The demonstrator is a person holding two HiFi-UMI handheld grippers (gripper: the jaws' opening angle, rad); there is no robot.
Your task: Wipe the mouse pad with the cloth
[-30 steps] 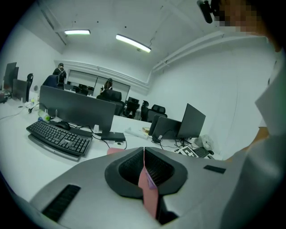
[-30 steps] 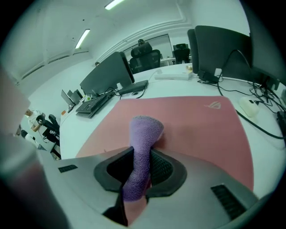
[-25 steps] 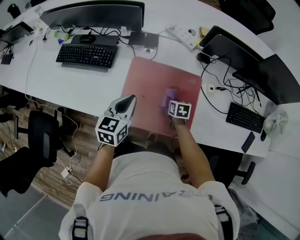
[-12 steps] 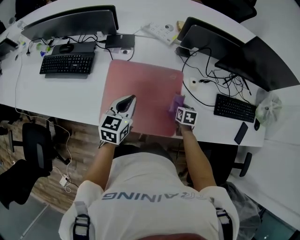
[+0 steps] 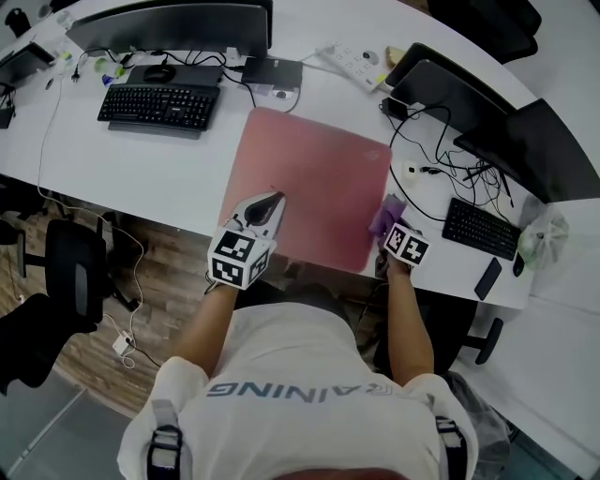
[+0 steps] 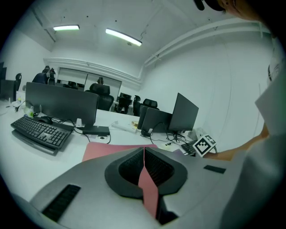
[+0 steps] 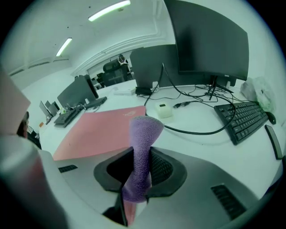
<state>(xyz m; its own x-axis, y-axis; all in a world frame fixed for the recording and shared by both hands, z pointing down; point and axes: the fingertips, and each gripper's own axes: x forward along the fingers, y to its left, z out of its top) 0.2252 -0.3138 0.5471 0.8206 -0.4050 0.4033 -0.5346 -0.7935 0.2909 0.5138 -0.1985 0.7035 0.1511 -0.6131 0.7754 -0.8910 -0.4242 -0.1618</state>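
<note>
A large pink mouse pad (image 5: 314,183) lies on the white desk (image 5: 141,159); it also shows ahead in the left gripper view (image 6: 111,150) and to the left in the right gripper view (image 7: 100,129). My right gripper (image 5: 385,218) is shut on a purple cloth (image 5: 387,215), which sticks up between its jaws (image 7: 143,152), at the pad's near right corner. My left gripper (image 5: 263,208) hovers over the pad's near left edge, jaws shut with nothing in them (image 6: 144,162).
A black keyboard (image 5: 155,106) and monitor (image 5: 169,26) stand at the back left. Two monitors (image 5: 525,141), tangled cables (image 5: 441,169), a small white box (image 7: 164,110) and a second keyboard (image 5: 480,228) crowd the right side. A power strip (image 5: 356,64) lies behind the pad. An office chair (image 5: 70,277) stands at the left.
My right gripper has carried the cloth rightward across the pad, from its near middle to its near right corner. The left gripper has stayed at the near left edge.
</note>
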